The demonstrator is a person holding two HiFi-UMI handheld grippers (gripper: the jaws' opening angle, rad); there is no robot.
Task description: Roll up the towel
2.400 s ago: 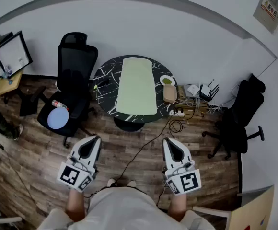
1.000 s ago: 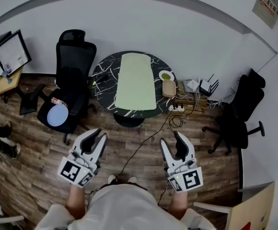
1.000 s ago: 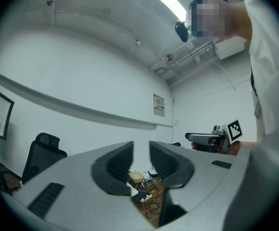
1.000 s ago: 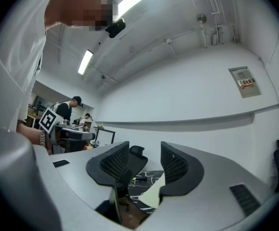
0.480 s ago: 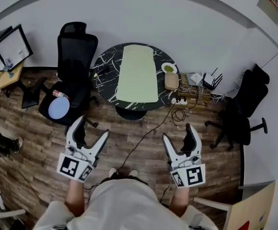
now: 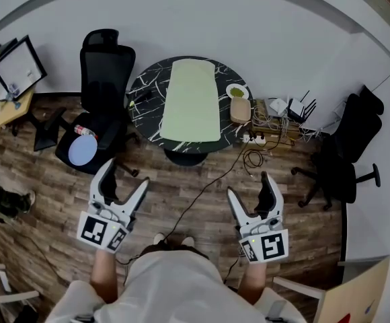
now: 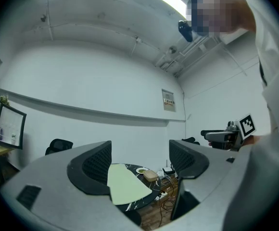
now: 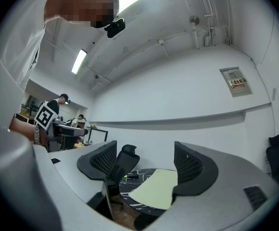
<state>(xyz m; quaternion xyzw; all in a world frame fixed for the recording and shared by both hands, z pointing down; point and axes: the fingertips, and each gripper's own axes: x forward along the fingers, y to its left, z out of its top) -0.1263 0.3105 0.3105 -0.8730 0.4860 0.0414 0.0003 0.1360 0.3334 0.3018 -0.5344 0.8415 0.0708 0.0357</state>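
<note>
- The pale green towel [image 6: 191, 99] lay flat and unrolled on the round dark table [image 6: 143, 110].
- The left gripper [image 6: 126, 177] and right gripper [image 6: 250, 188] hung well apart from it, their jaws just opened wide, with nothing between them.

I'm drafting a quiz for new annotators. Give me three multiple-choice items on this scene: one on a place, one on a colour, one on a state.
1. Where does the towel lie?
A) on the round table
B) in a basket
C) on a shelf

2. What colour is the towel?
A) red
B) pale green
C) dark blue

3. How do the jaws of the left gripper and the right gripper stand?
A) shut on the towel
B) shut, empty
C) apart, empty

Answers:
1 A: it lies flat across the round table.
2 B: it looks pale green in every view.
3 C: both pairs have just been opening and gape with nothing between them, the towel far off.
</note>
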